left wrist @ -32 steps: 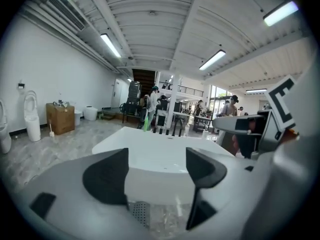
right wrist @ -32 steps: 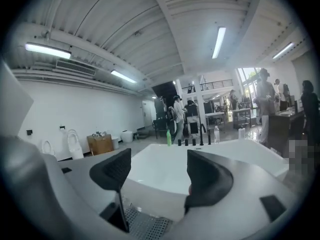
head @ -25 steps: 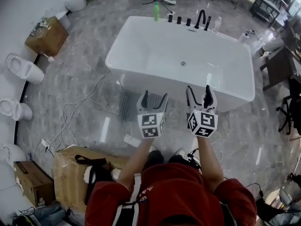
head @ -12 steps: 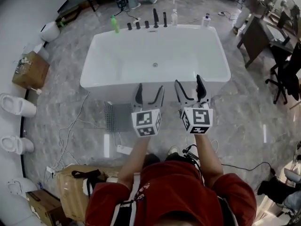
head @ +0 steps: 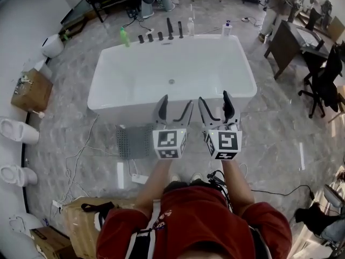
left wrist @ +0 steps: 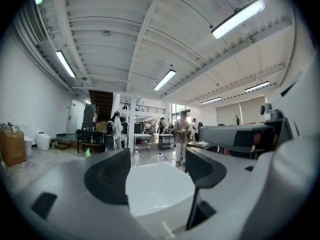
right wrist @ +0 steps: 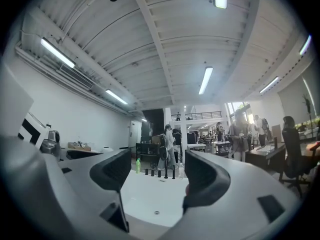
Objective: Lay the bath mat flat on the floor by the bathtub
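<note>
A grey perforated bath mat lies on the marble floor against the near side of the white bathtub, toward its left end. My left gripper is held up over the tub's near rim, just right of the mat, open and empty. My right gripper hovers beside it, also open and empty. In the left gripper view the left gripper frames the bathtub between spread jaws. In the right gripper view the right gripper frames the bathtub and its taps.
Black taps and a green bottle stand on the tub's far rim. White cables and a power strip trail on the floor at left. Cardboard boxes, toilets, a desk and chair and people stand around.
The head view has swung so that the tub sits square in front of me. Both grippers stay open side by side, now slightly higher over the tub's near rim.
</note>
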